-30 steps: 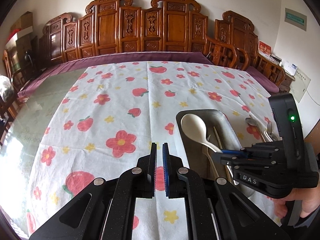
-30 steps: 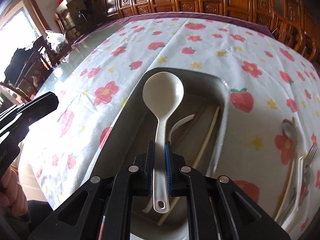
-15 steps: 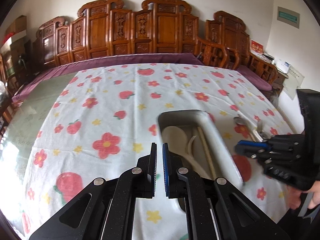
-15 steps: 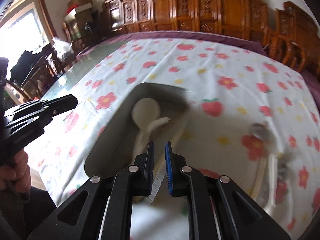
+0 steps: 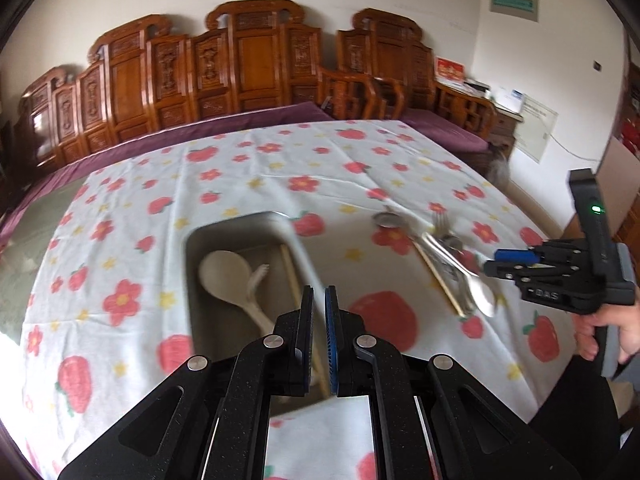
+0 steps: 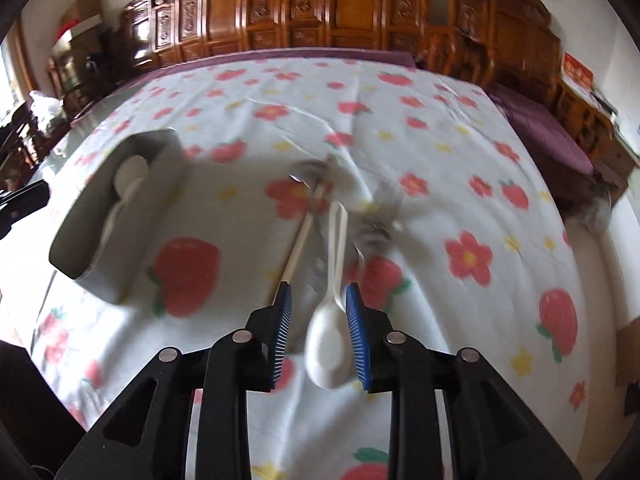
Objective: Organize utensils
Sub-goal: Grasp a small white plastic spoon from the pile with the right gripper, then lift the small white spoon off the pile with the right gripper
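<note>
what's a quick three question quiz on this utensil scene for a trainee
1. True or false: the left gripper holds a fork.
2. What lies in the grey tray? A) white ladle B) knife C) cup
3. Which utensil sits between the open right gripper's fingers?

Key: 1 false, it is shut and empty. 2 A. 3 the white spoon, in the loose pile on the tablecloth; the jaws have just been opening.

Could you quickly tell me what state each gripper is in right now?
Left gripper: shut, holding nothing.
Right gripper: jaws have just been opening, now open above the white spoon on the tablecloth, not gripping it.
</note>
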The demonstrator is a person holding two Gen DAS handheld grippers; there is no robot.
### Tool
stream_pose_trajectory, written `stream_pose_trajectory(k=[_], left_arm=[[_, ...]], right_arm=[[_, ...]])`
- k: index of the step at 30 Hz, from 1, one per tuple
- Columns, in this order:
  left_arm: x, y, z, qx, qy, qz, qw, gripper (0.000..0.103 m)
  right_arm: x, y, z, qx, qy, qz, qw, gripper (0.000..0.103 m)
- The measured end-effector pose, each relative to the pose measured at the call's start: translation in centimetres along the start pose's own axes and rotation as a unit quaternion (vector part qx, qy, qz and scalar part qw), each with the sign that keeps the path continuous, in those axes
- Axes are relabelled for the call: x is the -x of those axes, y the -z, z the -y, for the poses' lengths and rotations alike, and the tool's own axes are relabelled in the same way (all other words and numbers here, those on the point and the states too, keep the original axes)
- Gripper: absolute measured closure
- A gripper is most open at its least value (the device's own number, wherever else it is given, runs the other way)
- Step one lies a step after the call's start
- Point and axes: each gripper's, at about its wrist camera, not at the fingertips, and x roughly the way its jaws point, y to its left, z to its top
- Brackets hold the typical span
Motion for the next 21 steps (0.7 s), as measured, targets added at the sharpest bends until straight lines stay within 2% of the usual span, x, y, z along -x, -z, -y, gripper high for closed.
stream_pose_trajectory(k=[4, 8, 14, 21], left_arm=[[-0.9, 0.5, 1.8, -0.009, 0.013, -0.010, 0.9998, 0.098], [-1.5, 0.9, 2.8, -0.014, 0.021, -0.019, 0.9995, 0.098], [-2.3, 1.3, 3.7, -0.023, 0.025, -0.030, 0.9990, 0.098], [-2.4, 1.6, 3.8, -0.029, 0.024, -0.034, 0.9987, 0.098]], right_arm=[[-1.6, 1.1, 1.4, -0.019, -0.003, -0.015, 1.000, 0.072], [-2.9, 1.5, 2.3, -0.048, -0.024, -0.028, 0.998, 0.071], [-3.5, 2.0, 2.9, -0.079, -0.065, -0.037, 0.994, 0.069], [-3.3, 2.4, 2.4, -0.086, -0.076, -0.042, 0.992, 0.073]])
